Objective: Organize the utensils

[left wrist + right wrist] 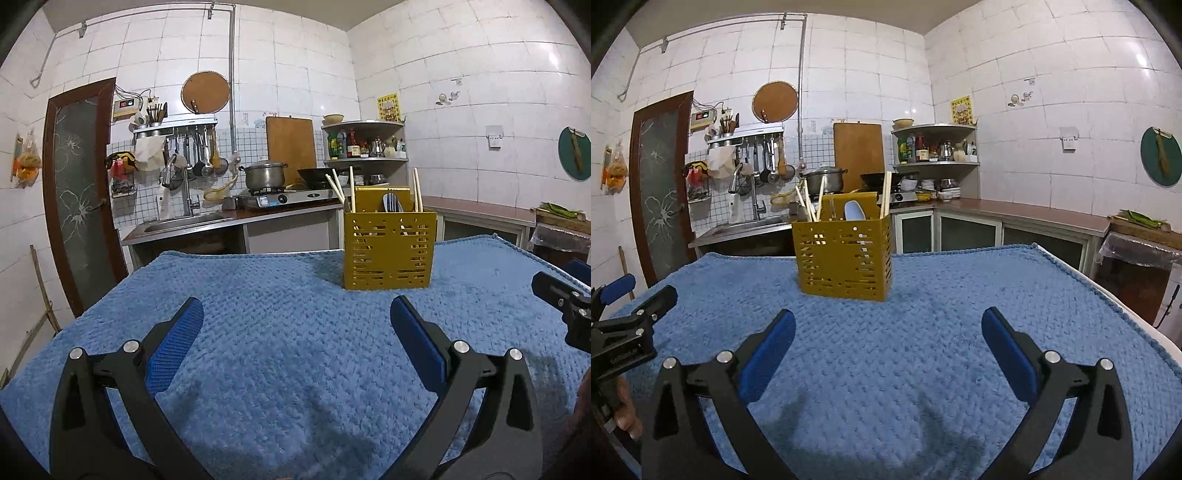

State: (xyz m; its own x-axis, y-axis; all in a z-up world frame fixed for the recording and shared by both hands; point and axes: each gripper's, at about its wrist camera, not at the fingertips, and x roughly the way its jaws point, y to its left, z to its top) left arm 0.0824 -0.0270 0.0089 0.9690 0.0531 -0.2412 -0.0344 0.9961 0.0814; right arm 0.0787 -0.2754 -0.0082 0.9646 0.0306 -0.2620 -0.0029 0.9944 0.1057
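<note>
A yellow perforated utensil holder stands upright on the blue towel, ahead and right of my left gripper; it also shows in the right wrist view, ahead and left of my right gripper. It holds wooden chopsticks, a metal fork and spoon; in the right wrist view a pale spoon and chopsticks stick out. My left gripper is open and empty above the towel. My right gripper is open and empty.
The towel covers a table whose right edge is near. Behind are a sink, a stove with a pot, a corner shelf and a counter. The other gripper shows at each view's side.
</note>
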